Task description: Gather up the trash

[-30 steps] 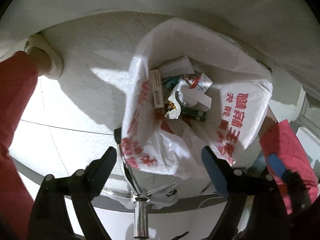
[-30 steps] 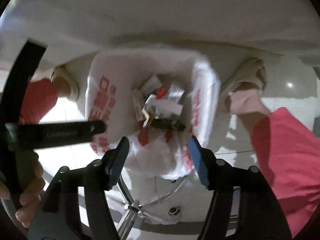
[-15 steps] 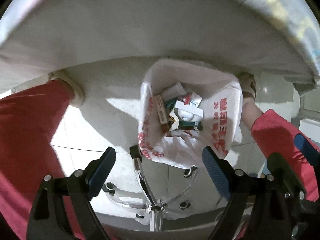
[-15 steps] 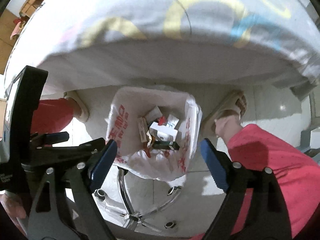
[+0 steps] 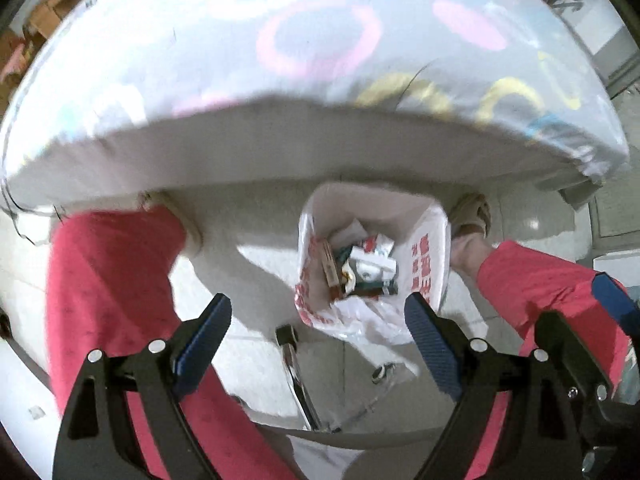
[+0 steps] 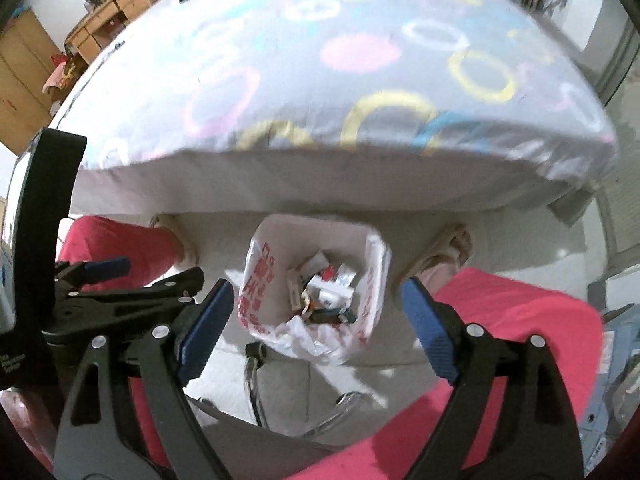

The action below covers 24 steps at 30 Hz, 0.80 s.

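A white plastic bag (image 5: 424, 264) with red print stands open on the floor beside the bed. Inside it lies trash (image 5: 360, 268): small cartons, wrappers and paper. My left gripper (image 5: 316, 312) hangs high above the bag, pointing down, open with nothing between its blue pads. In the right wrist view the same bag (image 6: 260, 288) and its trash (image 6: 324, 292) sit far below my right gripper (image 6: 317, 292), which is also open and holds nothing. The left gripper (image 6: 152, 274) shows at the left of that view.
A bed (image 5: 320, 80) with a sheet printed in coloured rings fills the upper half of both views. The person's red-trousered legs (image 5: 112, 280) and slippers (image 5: 472, 212) flank the bag. A chrome chair base (image 5: 296, 368) lies just below it. Wooden furniture (image 6: 100, 12) stands far left.
Both grippers have risen well away from the bag, which now looks small. The top of the bed has come into view. The right gripper's jaws have widened.
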Motion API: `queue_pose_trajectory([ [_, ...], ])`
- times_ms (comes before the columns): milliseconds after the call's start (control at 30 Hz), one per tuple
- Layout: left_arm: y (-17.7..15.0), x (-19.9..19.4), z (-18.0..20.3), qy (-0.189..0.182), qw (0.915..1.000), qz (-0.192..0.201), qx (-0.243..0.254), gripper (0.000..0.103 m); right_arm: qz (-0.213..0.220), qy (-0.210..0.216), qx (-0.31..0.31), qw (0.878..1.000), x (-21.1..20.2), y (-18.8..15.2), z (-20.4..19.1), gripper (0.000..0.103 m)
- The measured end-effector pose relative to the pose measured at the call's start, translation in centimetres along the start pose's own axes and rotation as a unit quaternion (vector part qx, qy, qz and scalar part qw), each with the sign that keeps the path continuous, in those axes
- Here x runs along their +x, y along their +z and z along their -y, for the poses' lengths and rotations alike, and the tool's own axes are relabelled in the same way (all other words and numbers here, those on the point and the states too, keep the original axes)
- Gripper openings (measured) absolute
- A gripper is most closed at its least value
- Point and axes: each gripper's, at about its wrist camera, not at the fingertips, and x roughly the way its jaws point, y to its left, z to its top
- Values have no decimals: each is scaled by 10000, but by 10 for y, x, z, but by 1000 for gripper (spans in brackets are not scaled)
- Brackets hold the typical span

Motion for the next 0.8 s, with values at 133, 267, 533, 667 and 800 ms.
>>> queue_pose_trajectory([
  [133, -3, -42, 11, 332, 9971, 657, 180, 86, 439, -127, -39, 9989, -34, -4, 3, 84],
  [267, -6, -80, 15, 351, 9919, 1199, 233, 87, 917, -177, 43, 9956, -71, -8, 3, 84],
  [533, -18, -179, 14, 314, 9662, 2553, 162, 90, 2278, -536, -177, 9721, -163, -12, -8, 85],
  [667, -29, -220, 10, 140, 9515, 3073, 98, 91, 2848, -573, -197, 9567, -206, -16, -12, 88],
  [800, -38, -250, 10, -28, 9400, 3408, 121, 93, 3322, -630, -242, 9408, -239, -25, -18, 89],
])
